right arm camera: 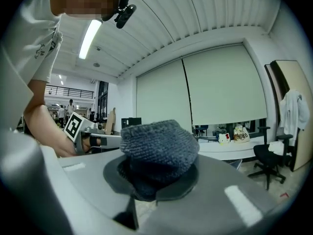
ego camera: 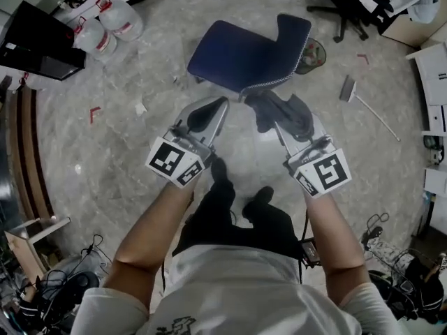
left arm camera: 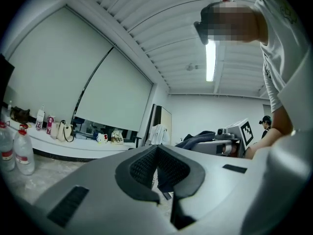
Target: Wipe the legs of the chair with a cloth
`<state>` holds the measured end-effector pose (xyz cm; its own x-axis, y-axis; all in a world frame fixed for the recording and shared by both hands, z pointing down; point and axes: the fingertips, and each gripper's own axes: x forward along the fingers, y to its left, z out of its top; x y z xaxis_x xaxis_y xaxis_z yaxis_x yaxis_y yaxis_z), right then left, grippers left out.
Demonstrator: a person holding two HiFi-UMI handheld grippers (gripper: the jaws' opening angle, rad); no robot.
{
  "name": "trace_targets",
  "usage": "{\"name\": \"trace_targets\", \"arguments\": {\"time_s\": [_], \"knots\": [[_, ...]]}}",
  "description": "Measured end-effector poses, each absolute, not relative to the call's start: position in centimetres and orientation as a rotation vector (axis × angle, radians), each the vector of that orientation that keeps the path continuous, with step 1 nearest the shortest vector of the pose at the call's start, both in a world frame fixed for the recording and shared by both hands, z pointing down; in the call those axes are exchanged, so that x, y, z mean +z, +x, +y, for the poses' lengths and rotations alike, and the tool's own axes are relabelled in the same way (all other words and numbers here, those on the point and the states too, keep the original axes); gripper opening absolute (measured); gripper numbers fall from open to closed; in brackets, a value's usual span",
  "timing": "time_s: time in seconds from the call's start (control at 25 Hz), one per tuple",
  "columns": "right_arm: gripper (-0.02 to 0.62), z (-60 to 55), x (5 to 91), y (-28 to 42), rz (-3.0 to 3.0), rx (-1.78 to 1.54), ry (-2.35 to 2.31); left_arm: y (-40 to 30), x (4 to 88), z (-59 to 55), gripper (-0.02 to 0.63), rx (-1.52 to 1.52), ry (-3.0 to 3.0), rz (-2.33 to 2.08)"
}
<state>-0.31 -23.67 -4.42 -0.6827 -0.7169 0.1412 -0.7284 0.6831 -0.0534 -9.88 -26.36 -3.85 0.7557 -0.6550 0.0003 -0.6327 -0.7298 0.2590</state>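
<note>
The grey marbled floor [ego camera: 140, 152] fills the head view. On it stands a blue upholstered chair [ego camera: 241, 54], seen from above, with its backrest at the right end of the seat. From here the seat hides its legs.

Well to the right of the chair and further back stands a black office chair [ego camera: 342, 9]. Well to the left of the blue chair, two large clear water jugs [ego camera: 120, 19] stand side by side near the wall. On the floor to its right lies a long-handled tool [ego camera: 353, 93]; what kind it is cannot be made out.

Both grippers are held out on bare forearms on the near side of the chair, pointing at it. The left gripper [ego camera: 213, 107] sits just short of the seat's near edge. Its jaws are drawn in until the tips meet, and nothing is between them. The right gripper [ego camera: 279, 128] is level with it, further right, below the seat's near corner. Its jaws are clamped on a dark grey knitted cloth [right arm camera: 159, 143], which bulges up over the pads. In the head view the cloth's loose folds reach to the edge of the seat.
</note>
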Motion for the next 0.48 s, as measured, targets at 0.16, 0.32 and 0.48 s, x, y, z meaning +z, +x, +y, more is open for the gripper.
{"name": "trace_targets", "arguments": {"time_s": [0.16,0.32,0.48], "knots": [[0.040,-25.8,5.3,0.1,-2.798,0.168,1.147,-9.5,5.9,-29.4,0.006,-0.154,2.659,-1.053],[0.040,-26.1,16.8,1.2,-2.806,0.172,1.127,-8.7,17.7,-31.9,0.006,-0.162,2.666,-1.084],[0.040,-26.5,30.8,3.0,-2.778,0.225,1.115,-6.6,29.2,-33.7,0.006,-0.143,2.667,-1.072]]}}
